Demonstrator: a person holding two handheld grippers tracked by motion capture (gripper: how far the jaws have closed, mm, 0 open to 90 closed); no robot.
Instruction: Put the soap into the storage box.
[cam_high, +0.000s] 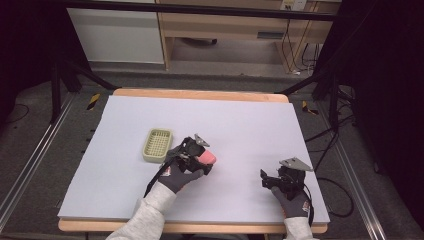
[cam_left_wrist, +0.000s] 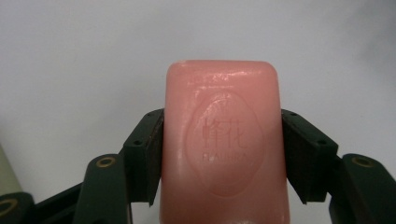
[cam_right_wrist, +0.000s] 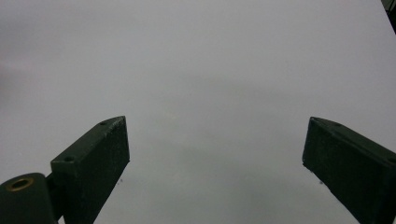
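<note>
Gripping, left gripper (cam_high: 202, 159): its fingers (cam_left_wrist: 148, 154) were clamped on the long sides of the pink soap bar (cam_left_wrist: 223, 144), held just above the bench (cam_high: 250, 125).
Right gripper (cam_high: 270, 179): its fingers (cam_right_wrist: 98, 163) were spread apart over bare bench, nothing between them.
Green soap dish (cam_high: 157, 145): seen just left of the soap, farther back.

One pink rounded bar of soap (cam_left_wrist: 224, 144) with an oval stamped emblem. One pale green rectangular plastic soap dish (cam_high: 157, 145) with a slotted floor. Two hand-held black grippers, the left gripper (cam_high: 202, 156) and the right gripper (cam_high: 267, 179). One grey-topped table (cam_high: 240, 120) with a wooden edge.
</note>
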